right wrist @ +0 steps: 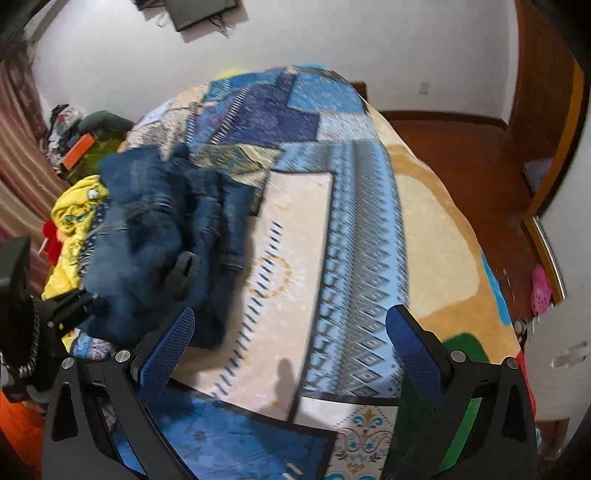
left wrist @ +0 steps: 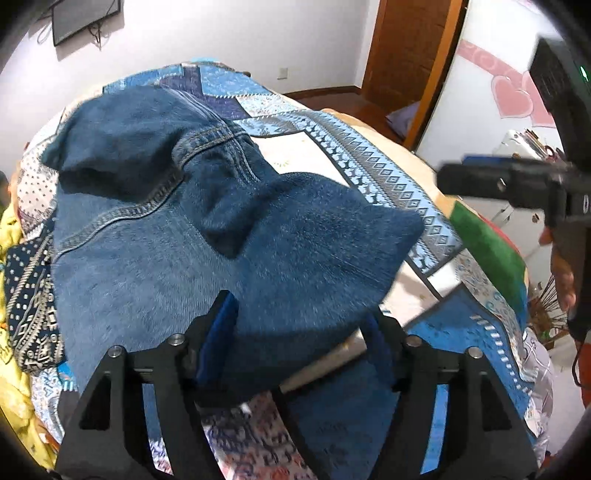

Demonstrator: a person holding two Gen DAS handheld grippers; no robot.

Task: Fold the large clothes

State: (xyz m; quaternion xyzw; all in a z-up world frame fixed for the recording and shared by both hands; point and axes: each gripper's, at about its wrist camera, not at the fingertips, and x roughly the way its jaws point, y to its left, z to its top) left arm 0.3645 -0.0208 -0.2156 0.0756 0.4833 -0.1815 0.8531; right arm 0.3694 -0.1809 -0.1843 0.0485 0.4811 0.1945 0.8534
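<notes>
A dark blue denim garment lies bunched on the patterned bedspread, stitched seams facing up. My left gripper stands over its near edge with the jaws apart. A fold of denim lies between the blue pads, and they do not press on it. In the right wrist view the same denim garment sits at the left. My right gripper is open over the bare bedspread to the right of the garment, nothing between its fingers. The right gripper also shows at the upper right of the left wrist view.
A yellow garment and other clothes are piled at the bed's left side. Wooden floor and a door lie beyond the bed's right edge. A screen hangs on the white wall.
</notes>
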